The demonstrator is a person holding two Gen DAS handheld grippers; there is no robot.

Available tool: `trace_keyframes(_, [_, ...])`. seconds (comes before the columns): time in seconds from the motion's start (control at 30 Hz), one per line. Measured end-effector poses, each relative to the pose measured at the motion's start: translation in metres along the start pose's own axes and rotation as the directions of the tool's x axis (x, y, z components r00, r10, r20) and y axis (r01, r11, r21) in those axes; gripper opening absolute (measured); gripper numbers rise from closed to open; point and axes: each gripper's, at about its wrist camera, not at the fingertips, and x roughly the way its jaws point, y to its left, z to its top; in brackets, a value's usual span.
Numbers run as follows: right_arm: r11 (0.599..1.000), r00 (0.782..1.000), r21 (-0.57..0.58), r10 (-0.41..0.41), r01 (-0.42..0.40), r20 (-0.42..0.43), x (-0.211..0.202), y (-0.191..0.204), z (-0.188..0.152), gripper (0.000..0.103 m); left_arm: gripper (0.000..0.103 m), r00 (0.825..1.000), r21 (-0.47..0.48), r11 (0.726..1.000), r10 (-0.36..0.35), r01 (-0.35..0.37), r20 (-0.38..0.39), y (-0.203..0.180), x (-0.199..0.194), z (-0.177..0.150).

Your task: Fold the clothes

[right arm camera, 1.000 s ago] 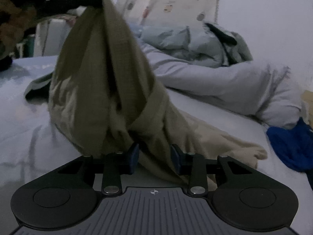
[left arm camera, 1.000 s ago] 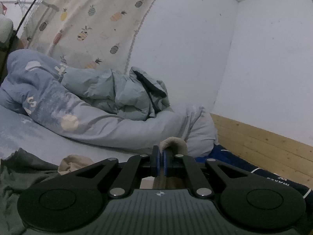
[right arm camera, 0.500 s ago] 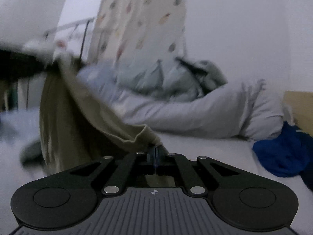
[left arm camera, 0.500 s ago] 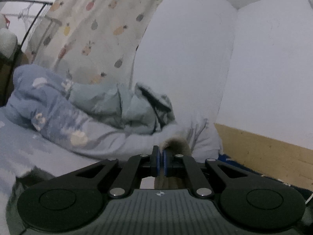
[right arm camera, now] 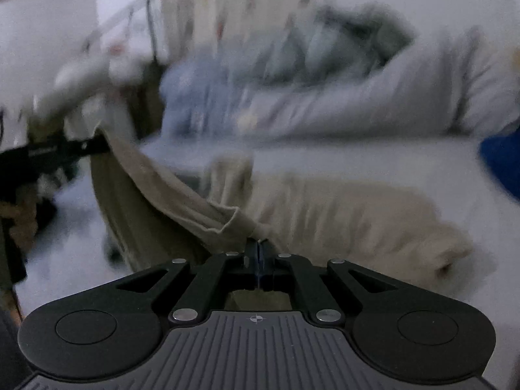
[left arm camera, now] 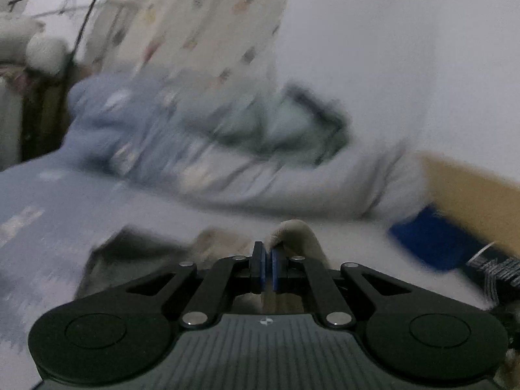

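Note:
A beige garment [right arm camera: 325, 208] is stretched over the bed between both grippers. My right gripper [right arm camera: 259, 247] is shut on its hemmed edge, and the cloth runs up and left to the other gripper [right arm camera: 81, 146], seen dark at the left of the right wrist view. In the left wrist view my left gripper [left arm camera: 267, 253] is shut on a bunched beige fold [left arm camera: 299, 237] that bulges over the right finger. The rest of the garment trails across the sheet to the right. Both views are blurred by motion.
A rumpled blue-grey duvet [left arm camera: 201, 149] with a grey jacket [left arm camera: 292, 123] on it lies along the back of the bed. A blue cloth [left arm camera: 435, 240] sits at the right by a wooden panel [left arm camera: 471, 188]. A dark grey garment [left arm camera: 136, 247] lies left. A fruit-print curtain [left arm camera: 201, 22] hangs behind.
My right gripper has shut on the beige garment's edge, which was loose between open fingers a second ago. Both grippers have swung, and the garment now spreads out between them.

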Motion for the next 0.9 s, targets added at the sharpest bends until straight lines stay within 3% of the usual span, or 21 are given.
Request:
trace_keyframes(0.1, [0.999, 0.998, -0.013, -0.047, 0.047, -0.052, 0.042, -0.008, 0.003, 0.006, 0.007, 0.997, -0.039, 0.998, 0.050, -0.052, -0.063, 0.014, 0.024, -0.007])
trace_keyframes(0.23, [0.978, 0.978, -0.029, -0.207, 0.206, -0.036, 0.058, -0.017, 0.008, 0.008, 0.007, 0.997, -0.042, 0.998, 0.046, -0.049, -0.066, 0.019, 0.030, -0.013])
trace_keyframes(0.33, [0.954, 0.956, -0.065, -0.291, 0.292, 0.019, 0.037, -0.002, -0.008, 0.027, 0.007, 0.997, -0.044, 0.998, 0.043, -0.046, -0.068, 0.023, 0.034, -0.017])
trace_keyframes(0.4, [0.946, 0.955, -0.130, -0.292, 0.296, 0.055, 0.021, 0.015, -0.017, 0.034, 0.007, 0.997, -0.045, 0.998, 0.041, -0.044, -0.070, 0.025, 0.037, -0.019])
trace_keyframes(0.53, [0.912, 0.958, -0.294, -0.264, 0.286, 0.112, -0.002, 0.054, -0.037, 0.034, 0.007, 0.997, -0.048, 0.998, 0.037, -0.041, -0.073, 0.030, 0.043, -0.025])
trace_keyframes(0.63, [0.850, 0.965, -0.458, -0.247, 0.261, 0.092, 0.014, 0.086, -0.046, 0.034, 0.007, 0.996, -0.045, 0.998, 0.034, -0.038, -0.083, 0.032, 0.046, -0.028])
trace_keyframes(0.73, [0.800, 0.961, -0.540, -0.268, 0.263, 0.072, 0.037, 0.099, -0.055, 0.032, 0.007, 0.994, -0.034, 0.999, 0.032, -0.036, -0.104, 0.034, 0.049, -0.031])
trace_keyframes(0.9, [0.771, 0.950, -0.574, -0.309, 0.274, 0.038, 0.062, 0.103, -0.056, 0.031, 0.007, 0.990, -0.018, 0.999, 0.029, -0.032, -0.140, 0.036, 0.053, -0.037])
